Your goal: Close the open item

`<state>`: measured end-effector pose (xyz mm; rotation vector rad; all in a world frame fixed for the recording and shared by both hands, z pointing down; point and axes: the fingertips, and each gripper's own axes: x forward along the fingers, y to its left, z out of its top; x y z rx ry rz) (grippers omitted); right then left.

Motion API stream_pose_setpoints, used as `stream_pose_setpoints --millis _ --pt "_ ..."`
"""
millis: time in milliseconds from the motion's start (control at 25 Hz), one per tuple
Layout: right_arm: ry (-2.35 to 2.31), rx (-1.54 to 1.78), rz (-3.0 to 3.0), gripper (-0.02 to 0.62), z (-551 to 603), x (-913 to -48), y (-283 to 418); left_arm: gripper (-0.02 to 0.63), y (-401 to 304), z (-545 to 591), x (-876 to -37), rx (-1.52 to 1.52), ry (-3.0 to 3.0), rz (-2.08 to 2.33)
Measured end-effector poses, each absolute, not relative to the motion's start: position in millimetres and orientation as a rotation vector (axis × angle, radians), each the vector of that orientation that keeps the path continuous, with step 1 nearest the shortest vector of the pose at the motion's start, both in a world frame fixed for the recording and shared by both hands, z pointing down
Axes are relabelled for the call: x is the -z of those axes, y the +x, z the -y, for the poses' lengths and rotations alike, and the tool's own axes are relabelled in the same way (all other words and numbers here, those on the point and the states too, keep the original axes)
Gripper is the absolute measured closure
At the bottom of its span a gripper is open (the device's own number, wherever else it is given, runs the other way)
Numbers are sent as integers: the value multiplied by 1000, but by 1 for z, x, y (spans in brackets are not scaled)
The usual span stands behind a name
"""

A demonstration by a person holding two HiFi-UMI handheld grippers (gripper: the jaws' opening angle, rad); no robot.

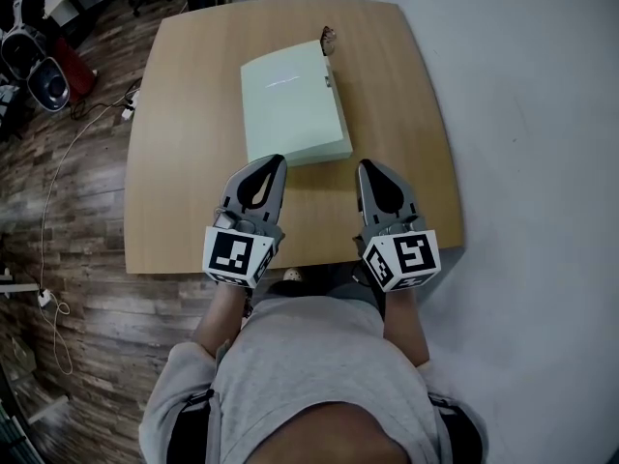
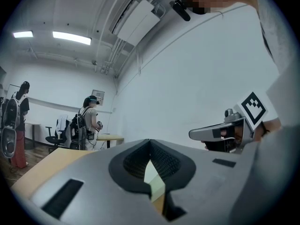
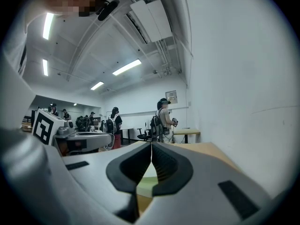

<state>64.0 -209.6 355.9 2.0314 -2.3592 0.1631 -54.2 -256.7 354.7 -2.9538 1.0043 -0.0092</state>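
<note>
Pale green flat box (image 1: 290,104) is seen lying on the wooden table (image 1: 193,162), roughly mid-table, toward the far side from the person. Its lid is seen lying flat. Whether it is fully seated cannot be told. A small metal fitting (image 1: 330,82) is seen on the box's right edge. A small brownish item (image 1: 329,37) is seen at its far right corner but is too small to identify.

Left gripper (image 1: 275,162): jaws pressed together, nothing pinched. In the left gripper view the pads (image 2: 161,161) are seen meeting at the tip, with a sliver of the box (image 2: 152,175) seen through the gap below them. In the head view the tip is placed right at the box's near edge, by the near-left part. Contact cannot be confirmed.

Right gripper (image 1: 367,165): jaws also pressed together and empty, as confirmed in the right gripper view (image 3: 151,144). The box (image 3: 149,182) and the table (image 3: 211,151) are seen past the tip. In the head view the tip is placed just beside the box's near-right corner, apart from it.

Both grippers are held level over the near half of the table, side by side, marker cubes (image 1: 237,256) toward the person. Each gripper is seen in the other's view (image 2: 220,132) (image 3: 79,137).

Background: wood floor (image 1: 58,307) and a loose cable (image 1: 53,191) are seen left of the table. Standing people (image 3: 161,118) and an office chair (image 2: 54,135) are seen farther back in the room.
</note>
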Motion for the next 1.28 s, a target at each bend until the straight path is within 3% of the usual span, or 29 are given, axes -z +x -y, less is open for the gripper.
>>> stream_pose_setpoints --millis 1280 --pt "1686 -223 2573 584 300 -366 125 589 17 307 -380 198 -2836 -1231"
